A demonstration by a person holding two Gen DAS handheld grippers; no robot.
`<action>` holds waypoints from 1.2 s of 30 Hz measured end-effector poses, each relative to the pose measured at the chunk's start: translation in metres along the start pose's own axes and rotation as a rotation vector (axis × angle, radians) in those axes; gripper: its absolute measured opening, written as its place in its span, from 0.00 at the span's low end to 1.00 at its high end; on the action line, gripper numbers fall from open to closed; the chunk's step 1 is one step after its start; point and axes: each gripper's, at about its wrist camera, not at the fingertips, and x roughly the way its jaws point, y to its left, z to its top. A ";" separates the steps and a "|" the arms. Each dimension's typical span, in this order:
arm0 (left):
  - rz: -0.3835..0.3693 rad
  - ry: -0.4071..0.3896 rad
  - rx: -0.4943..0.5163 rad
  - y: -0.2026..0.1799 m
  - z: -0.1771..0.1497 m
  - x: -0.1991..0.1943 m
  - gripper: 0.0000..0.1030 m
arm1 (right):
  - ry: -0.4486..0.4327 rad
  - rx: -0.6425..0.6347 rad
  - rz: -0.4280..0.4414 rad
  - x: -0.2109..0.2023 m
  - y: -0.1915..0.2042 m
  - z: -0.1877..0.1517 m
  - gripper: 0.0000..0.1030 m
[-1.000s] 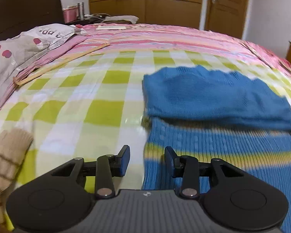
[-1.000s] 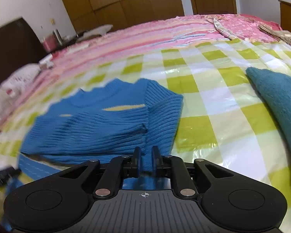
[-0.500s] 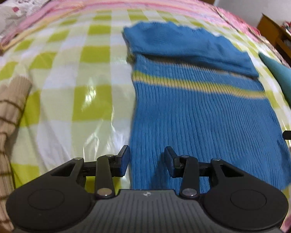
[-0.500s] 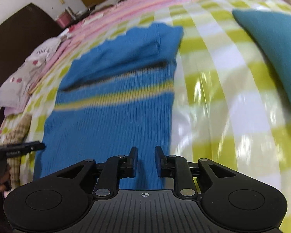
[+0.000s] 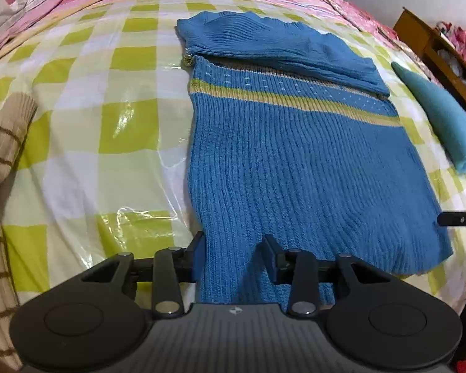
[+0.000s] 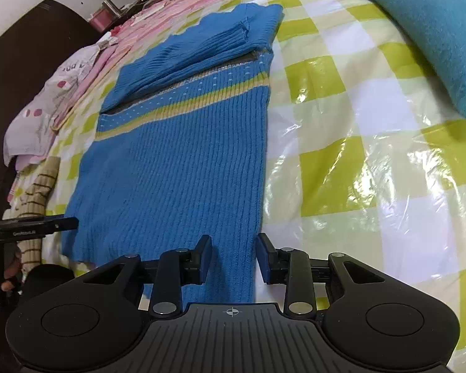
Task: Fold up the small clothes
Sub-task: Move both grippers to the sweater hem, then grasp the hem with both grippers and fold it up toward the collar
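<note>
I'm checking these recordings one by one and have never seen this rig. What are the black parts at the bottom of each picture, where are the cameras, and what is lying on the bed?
There is no robot here. A person holds a two-finger gripper in each hand, and each gripper carries a wide-angle camera that looks forward along its fingers. The black shapes are the left gripper in one view and the right gripper in the other. Both are open and hold nothing, each poised at a near corner of the blue sweater. The sweater lies flat on the checked bed cover, with its sleeves already folded across the chest. A beige striped garment lies to the left and a teal garment to the right.
</note>
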 end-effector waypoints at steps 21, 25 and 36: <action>-0.085 0.001 -0.032 0.002 0.003 0.003 0.14 | 0.036 0.089 0.158 0.018 -0.003 0.002 0.11; -0.187 -0.068 -0.101 0.004 0.009 -0.007 0.13 | -0.036 0.199 0.284 0.010 -0.008 0.008 0.10; -0.330 -0.380 -0.230 0.025 0.119 -0.007 0.13 | -0.391 0.319 0.476 0.002 -0.015 0.118 0.09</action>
